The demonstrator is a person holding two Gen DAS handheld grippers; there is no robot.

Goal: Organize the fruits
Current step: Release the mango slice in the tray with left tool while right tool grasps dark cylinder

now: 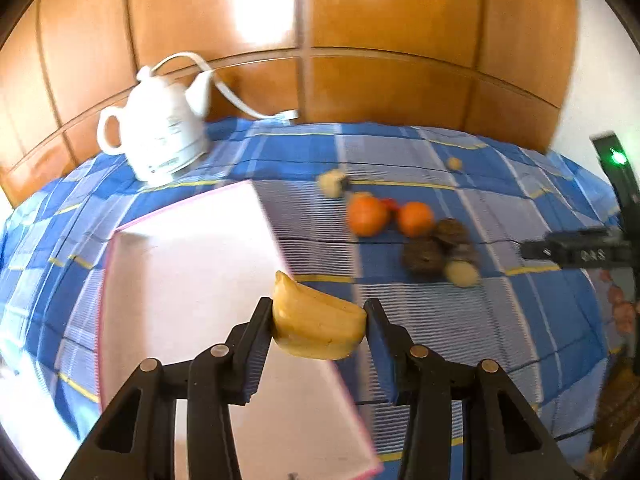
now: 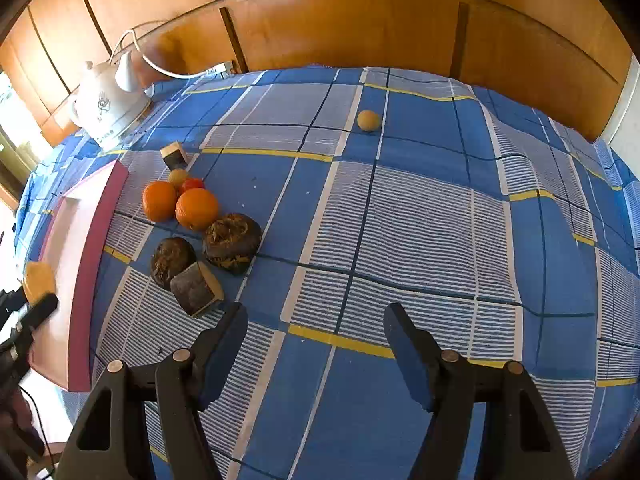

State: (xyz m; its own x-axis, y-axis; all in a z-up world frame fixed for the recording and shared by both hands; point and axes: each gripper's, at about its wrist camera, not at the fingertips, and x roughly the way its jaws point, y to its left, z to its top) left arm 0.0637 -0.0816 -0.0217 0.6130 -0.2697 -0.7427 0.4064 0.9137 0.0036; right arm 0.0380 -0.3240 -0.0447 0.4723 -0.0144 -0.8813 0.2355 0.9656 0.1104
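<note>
My left gripper (image 1: 318,316) is shut on a yellow banana-like fruit (image 1: 316,326) and holds it above the right edge of a pink-rimmed white tray (image 1: 188,276). The fruit also shows in the right wrist view (image 2: 38,278), over the tray (image 2: 86,280). Two oranges (image 2: 180,204), a small red fruit (image 2: 192,184) and dark brown pieces (image 2: 208,256) lie right of the tray. A small yellow ball (image 2: 369,120) lies farther back. My right gripper (image 2: 316,336) is open and empty above the blue checked cloth.
A white kettle (image 1: 156,136) with its cord stands at the back left, against the wooden wall. A small block (image 2: 174,155) lies behind the oranges. The other gripper's black body (image 1: 580,250) shows at the right edge of the left wrist view.
</note>
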